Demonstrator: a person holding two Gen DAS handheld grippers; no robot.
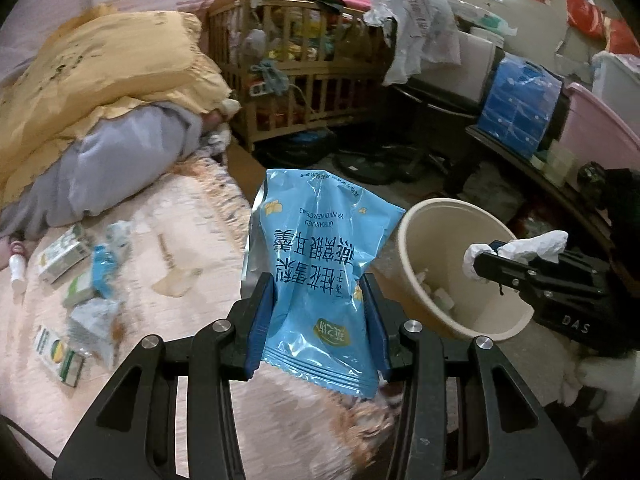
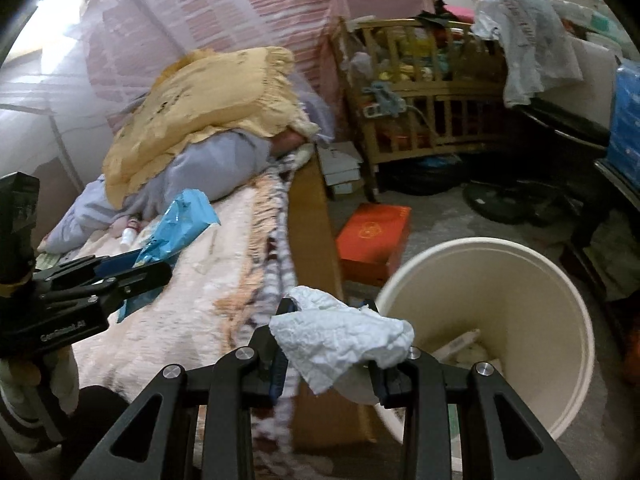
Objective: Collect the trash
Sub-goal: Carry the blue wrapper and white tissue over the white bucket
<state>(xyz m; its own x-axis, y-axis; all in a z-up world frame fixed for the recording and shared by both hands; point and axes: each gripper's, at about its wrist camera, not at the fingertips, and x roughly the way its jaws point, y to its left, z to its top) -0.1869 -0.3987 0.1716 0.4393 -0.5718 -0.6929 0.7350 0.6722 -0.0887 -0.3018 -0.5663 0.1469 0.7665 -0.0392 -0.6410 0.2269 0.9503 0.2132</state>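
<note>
Left gripper [image 1: 318,300] clamps blue snack packet [image 1: 320,264], bin [image 1: 404,240] just right of it. Right gripper [image 2: 330,340] pinches crumpled tissue [image 2: 340,340], probably near bin rim. Carry both above opening before release.

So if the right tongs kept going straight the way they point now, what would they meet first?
Probably the cream bin: its near rim sits just ahead of the right tongs, which are shut on a crumpled tissue. Depth is unclear; the bed's edge is close on the left.
</note>
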